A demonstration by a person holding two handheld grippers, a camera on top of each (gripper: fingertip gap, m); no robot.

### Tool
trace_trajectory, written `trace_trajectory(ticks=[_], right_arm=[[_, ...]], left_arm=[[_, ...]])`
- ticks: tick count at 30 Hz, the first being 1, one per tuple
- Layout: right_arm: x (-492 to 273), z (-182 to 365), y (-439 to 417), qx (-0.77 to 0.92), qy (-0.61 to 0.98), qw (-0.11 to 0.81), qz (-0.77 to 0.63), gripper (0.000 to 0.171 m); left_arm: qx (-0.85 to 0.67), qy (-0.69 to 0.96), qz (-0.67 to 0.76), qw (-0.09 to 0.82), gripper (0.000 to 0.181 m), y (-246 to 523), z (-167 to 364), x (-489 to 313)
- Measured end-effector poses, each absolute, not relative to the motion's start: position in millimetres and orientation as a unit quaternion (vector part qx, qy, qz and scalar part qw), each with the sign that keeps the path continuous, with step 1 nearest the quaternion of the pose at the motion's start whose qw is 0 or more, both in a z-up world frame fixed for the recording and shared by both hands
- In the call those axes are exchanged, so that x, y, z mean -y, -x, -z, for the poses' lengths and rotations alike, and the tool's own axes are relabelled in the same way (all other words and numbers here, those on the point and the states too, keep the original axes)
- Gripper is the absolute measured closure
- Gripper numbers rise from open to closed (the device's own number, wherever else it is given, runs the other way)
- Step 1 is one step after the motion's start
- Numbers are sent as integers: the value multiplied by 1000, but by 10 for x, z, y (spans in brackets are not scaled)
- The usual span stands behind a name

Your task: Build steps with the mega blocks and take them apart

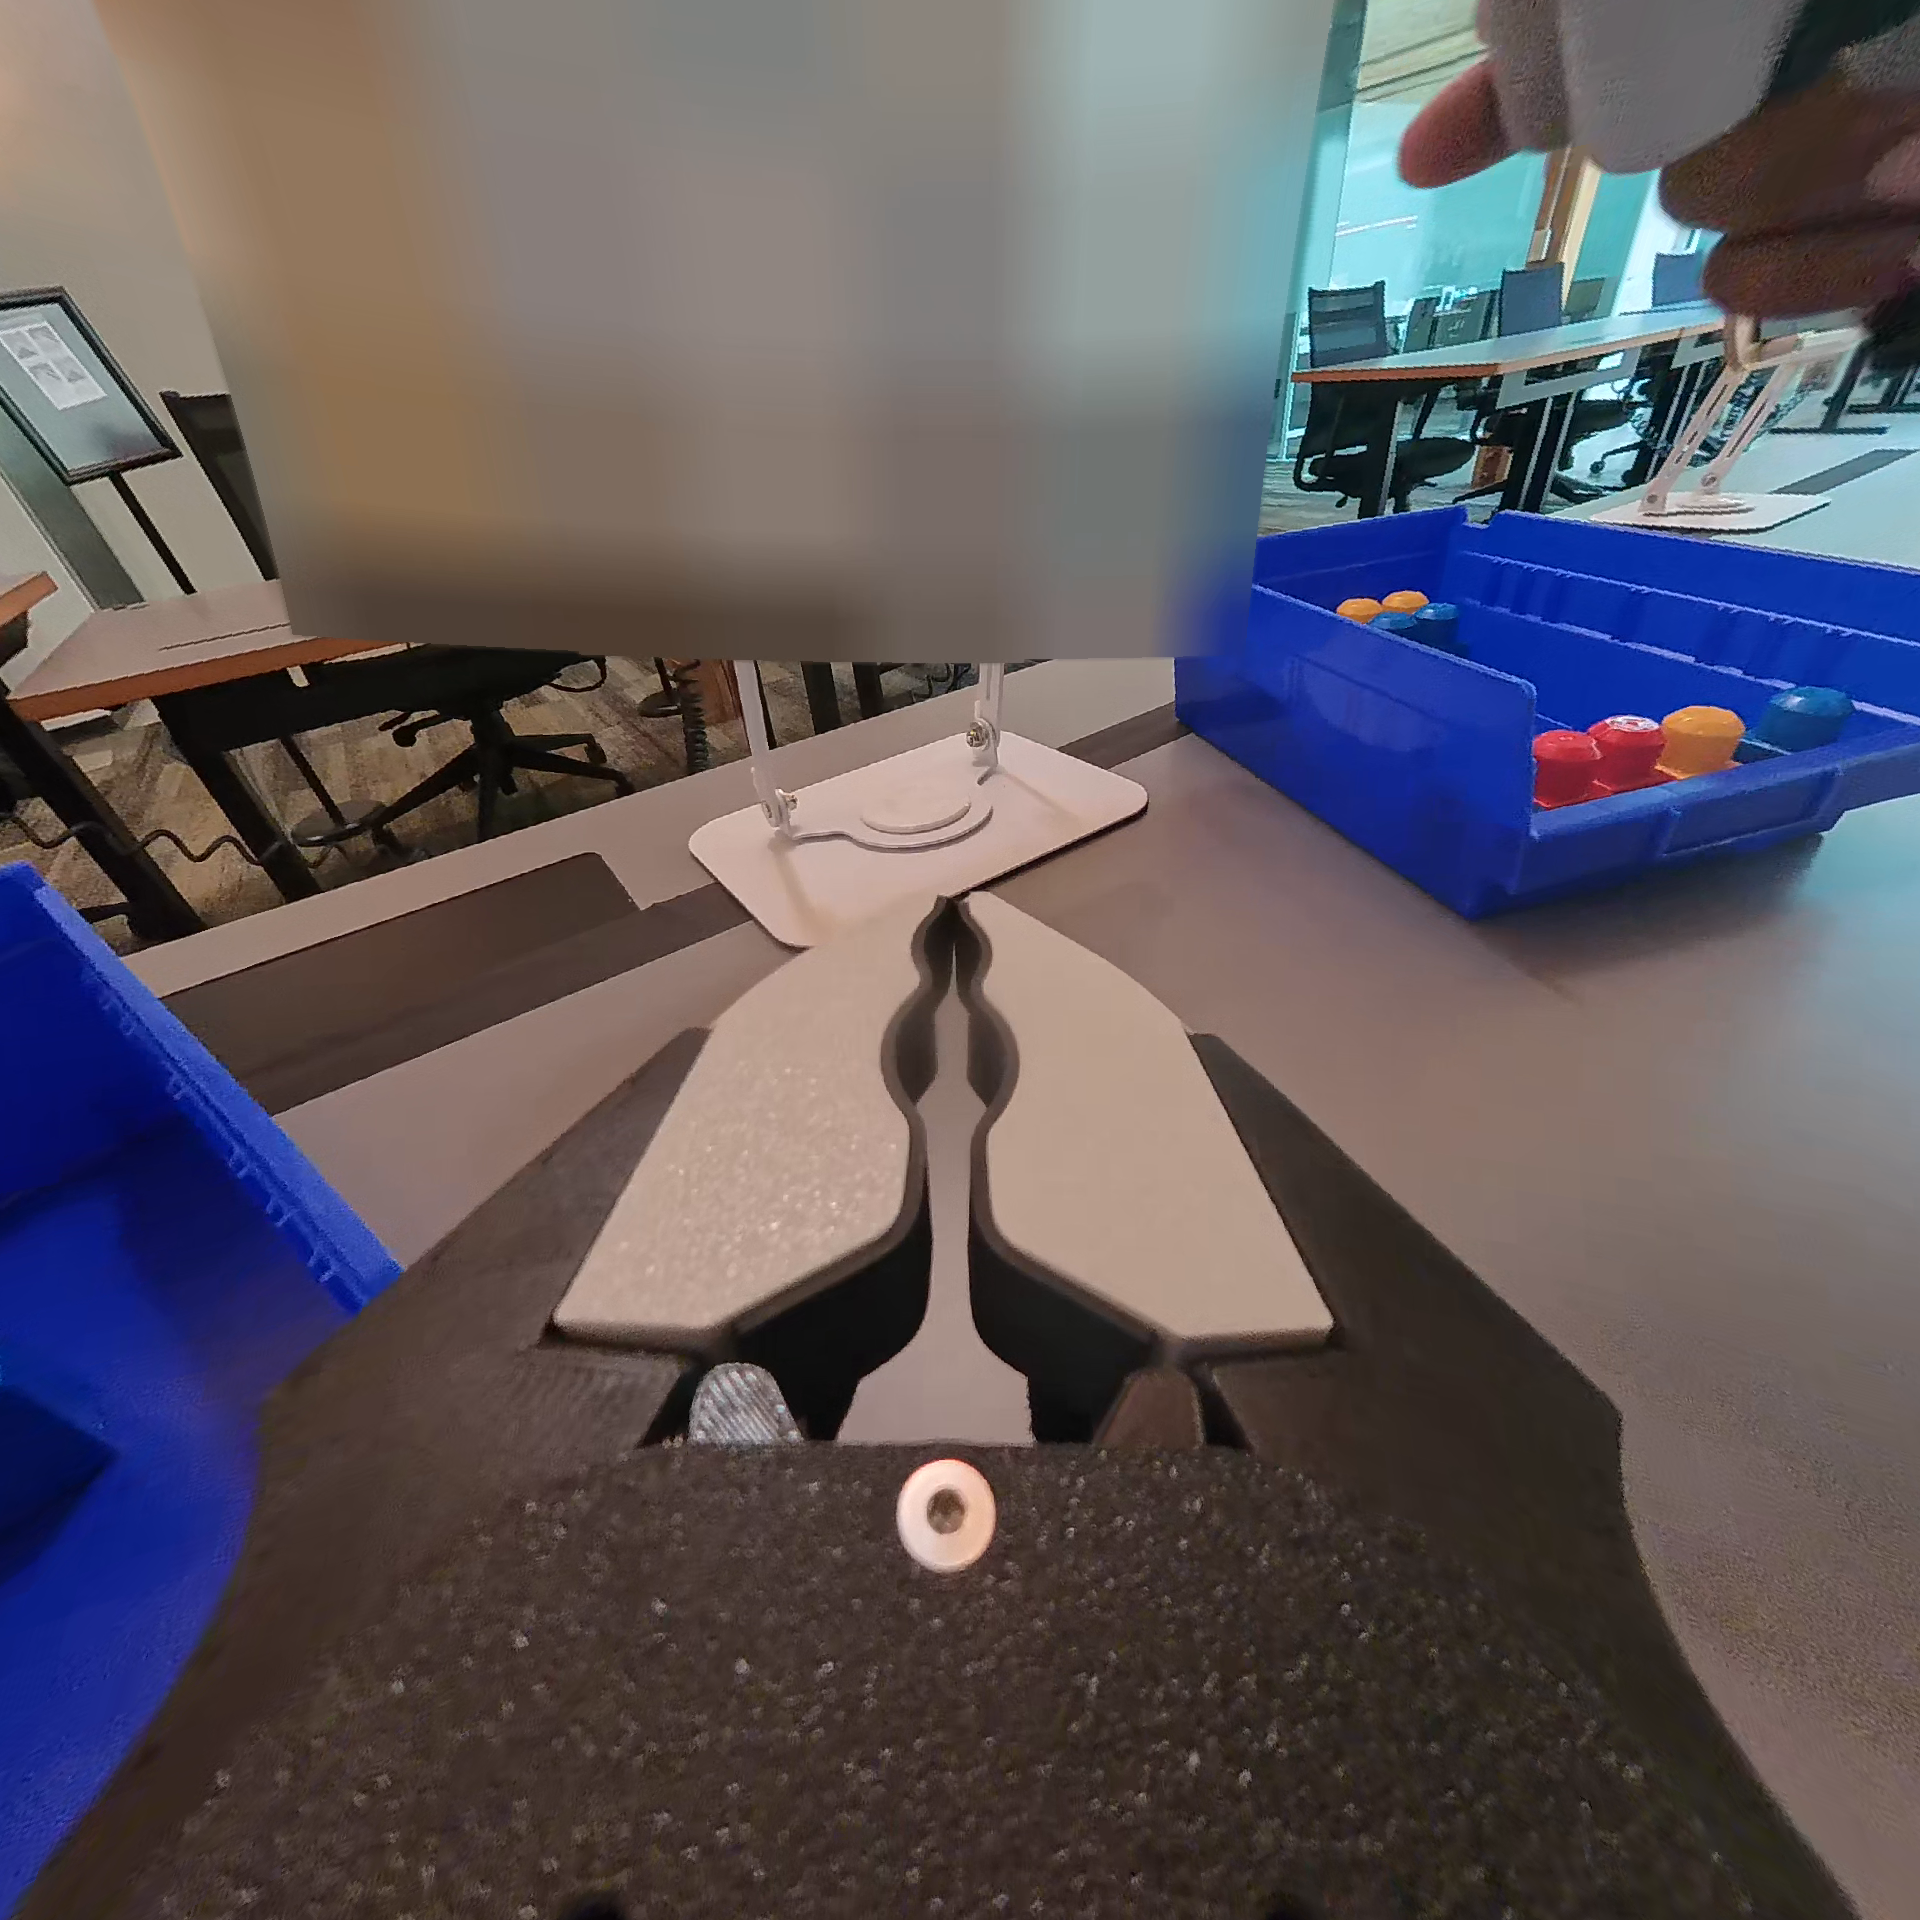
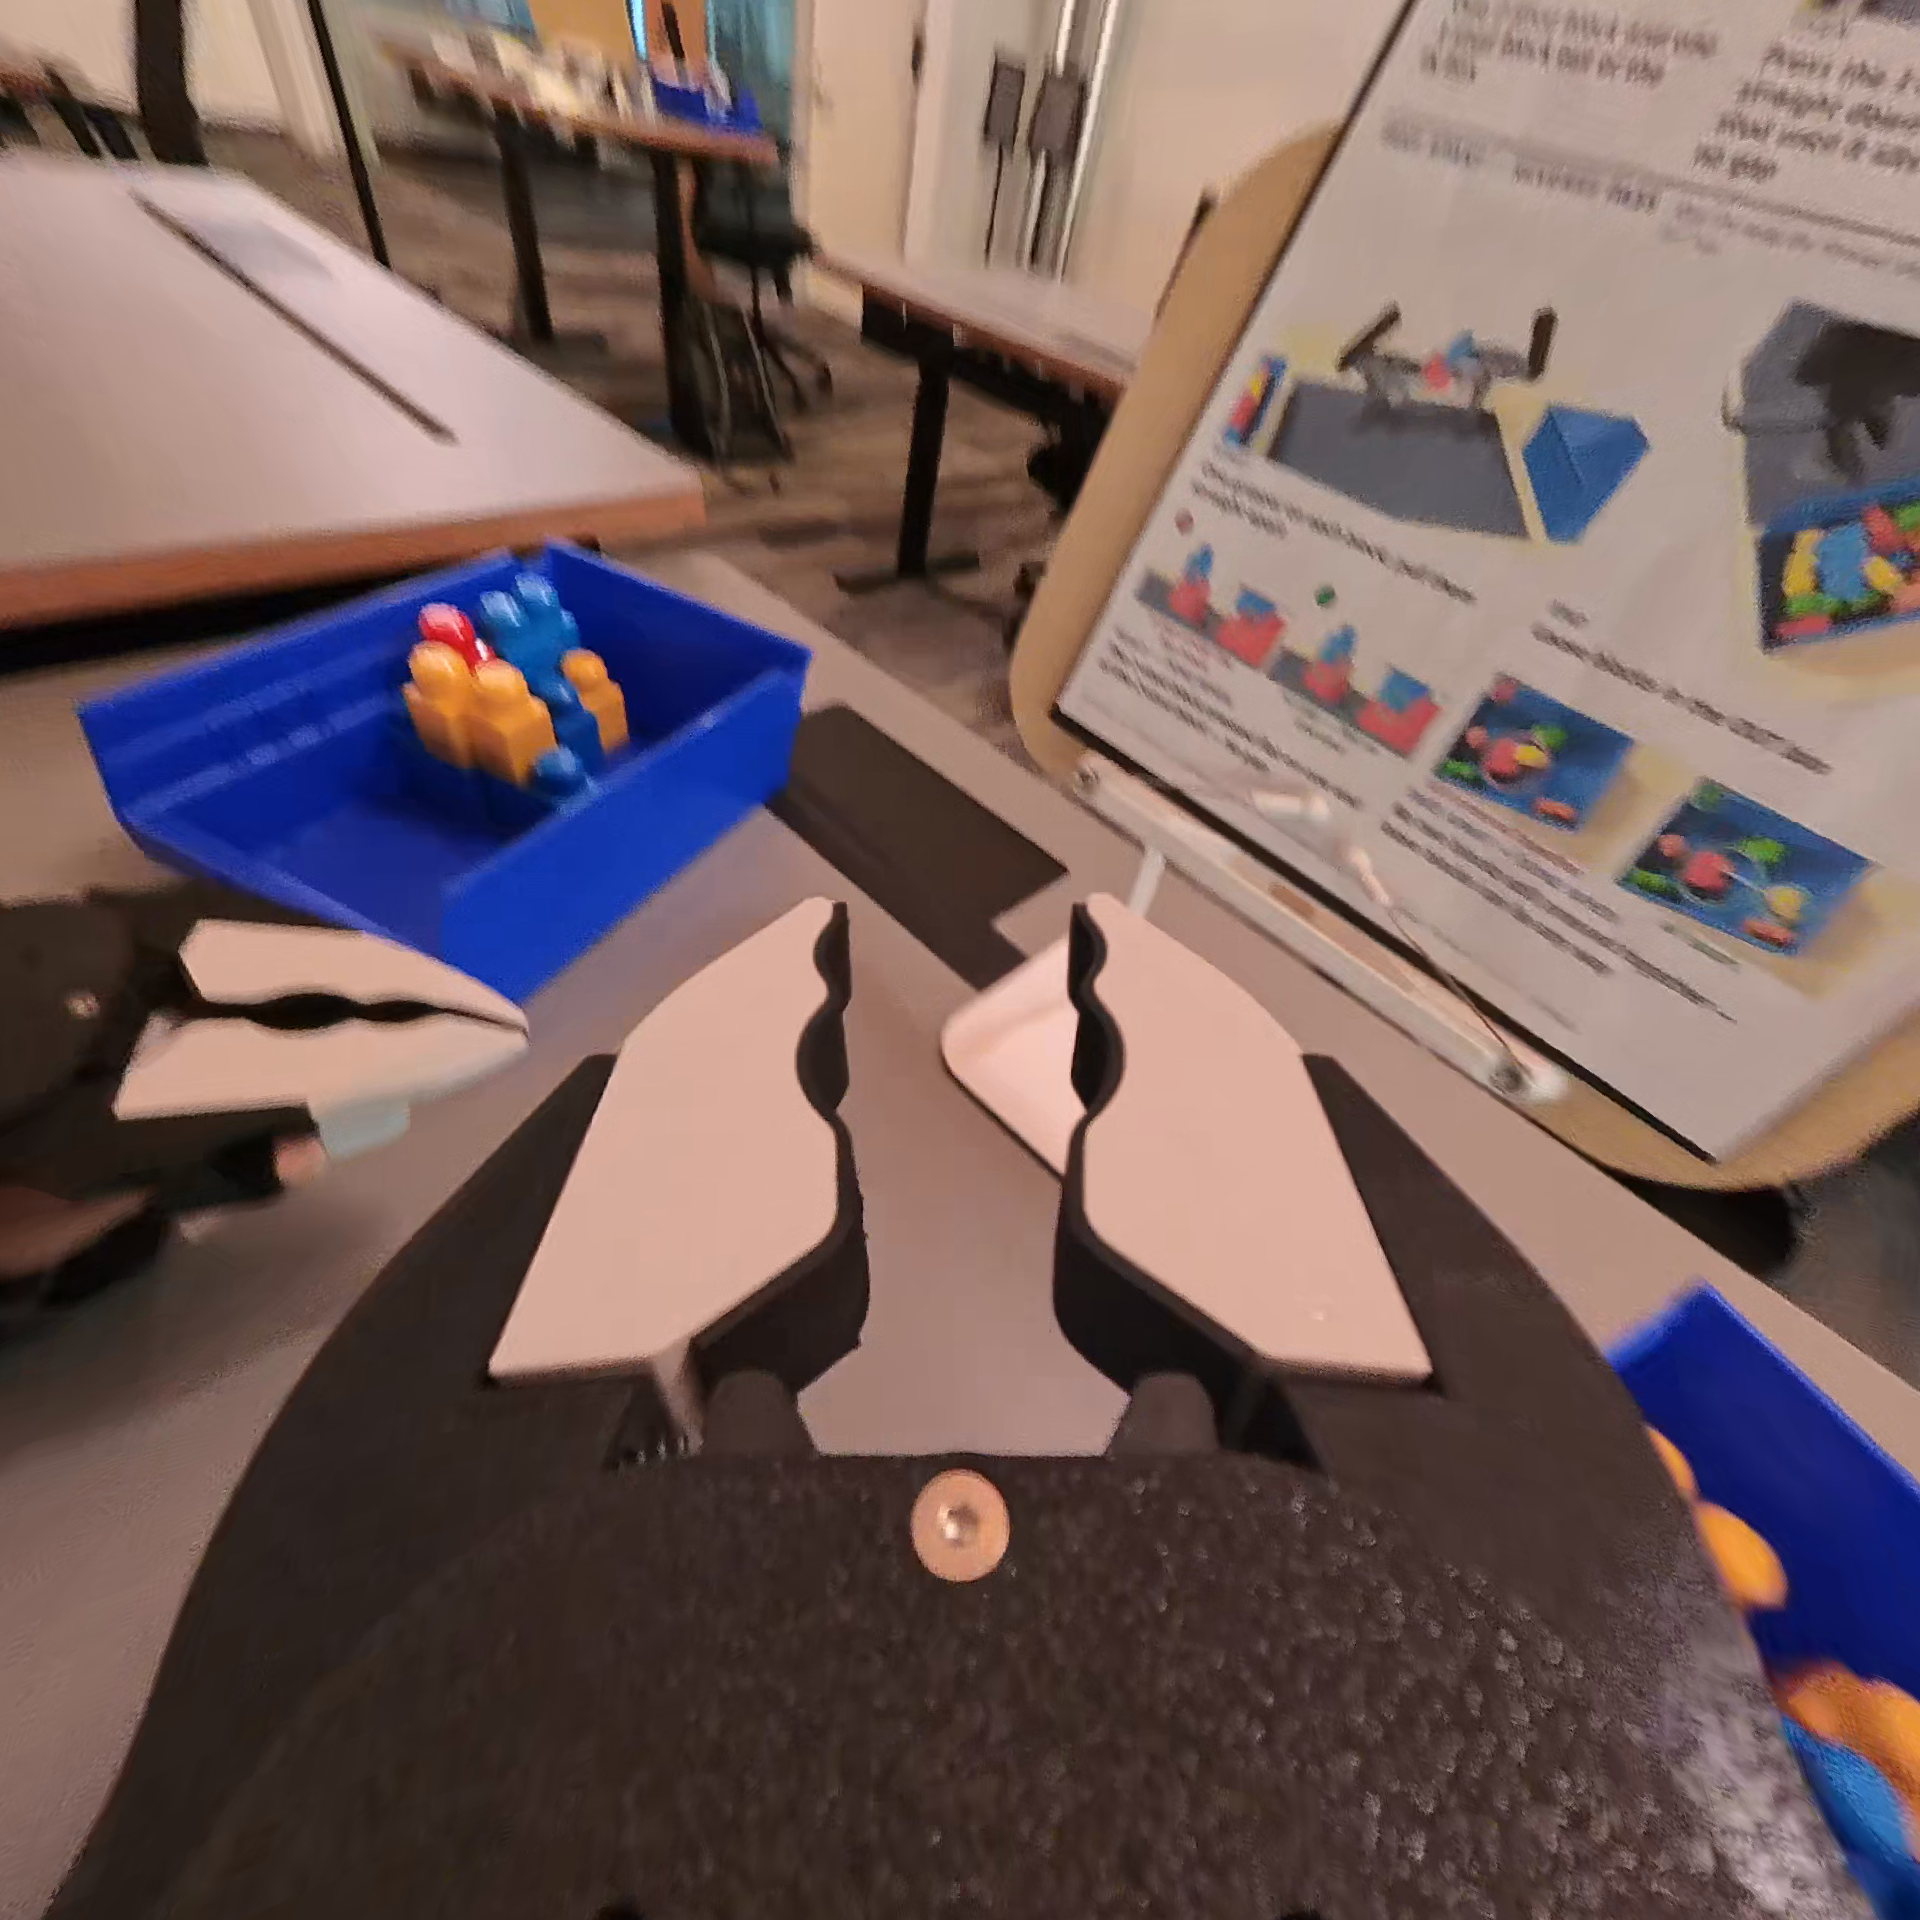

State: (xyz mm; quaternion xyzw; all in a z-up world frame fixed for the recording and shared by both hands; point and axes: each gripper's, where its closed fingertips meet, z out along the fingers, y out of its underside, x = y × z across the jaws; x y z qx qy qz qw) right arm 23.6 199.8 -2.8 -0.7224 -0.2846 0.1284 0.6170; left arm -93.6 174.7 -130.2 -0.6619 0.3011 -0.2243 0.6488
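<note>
My left gripper (image 1: 954, 914) is shut and empty, low over the grey table (image 1: 1455, 1091). It also shows at the left of the right wrist view (image 2: 499, 1023), jaws together. My right gripper (image 2: 961, 920) is open and empty above the table. A blue bin (image 1: 1455, 831) on the right holds red (image 1: 1579, 758), orange (image 1: 1699, 738) and blue mega blocks (image 1: 1803, 717). A second blue bin (image 2: 623, 883) on the left holds a cluster of orange, blue and red blocks (image 2: 509, 696). No block lies between either gripper's fingers.
A white stand base (image 1: 914, 821) sits at the table's far edge, carrying a tilted board with a printed picture sheet (image 2: 1507, 623). A hand (image 1: 1714, 156) is at the upper right. The right bin's corner (image 2: 1766, 1475) is close by. Office desks and chairs stand behind. The gap from one gripper's tips to the other's is roughly 20 cm.
</note>
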Motion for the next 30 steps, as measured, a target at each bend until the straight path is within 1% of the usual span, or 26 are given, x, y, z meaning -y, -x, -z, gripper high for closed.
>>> trace_trajectory(ticks=[2,6,11,13,15,17,21,24,27,28,30], right_arm=[[-2026,70,-87,263,696,651,-153,132],[-2051,429,-42,222,674,685,-163,143],[-2011,1077,-232,192,693,676,-161,162],[-1964,1246,-334,182,698,673,-161,171],[-1935,1304,-402,178,701,668,-174,171],[-1940,1246,-470,174,701,669,-179,171],[-1946,1189,-558,160,696,674,-187,171],[-1950,1193,-565,160,696,675,-184,171],[-1955,1203,-560,160,698,673,-185,171],[-1958,1211,-560,160,699,672,-186,171],[-1969,1224,-572,158,701,671,-186,171]], left_arm=[[-301,662,223,649,181,942,1306,-1753],[-297,662,219,653,181,968,1300,-1774],[-293,667,212,651,181,1003,1357,-1823],[-293,669,210,650,181,1013,1385,-1844],[-291,670,209,650,181,1023,1403,-1860],[-287,670,210,652,181,1042,1381,-1868],[-269,665,211,664,181,1176,1162,-1884],[-233,662,179,690,181,1535,820,-1988],[-189,683,156,688,181,2042,587,-2178],[-174,693,140,686,174,2242,539,-2265],[-160,723,106,663,166,2615,528,-2441]])
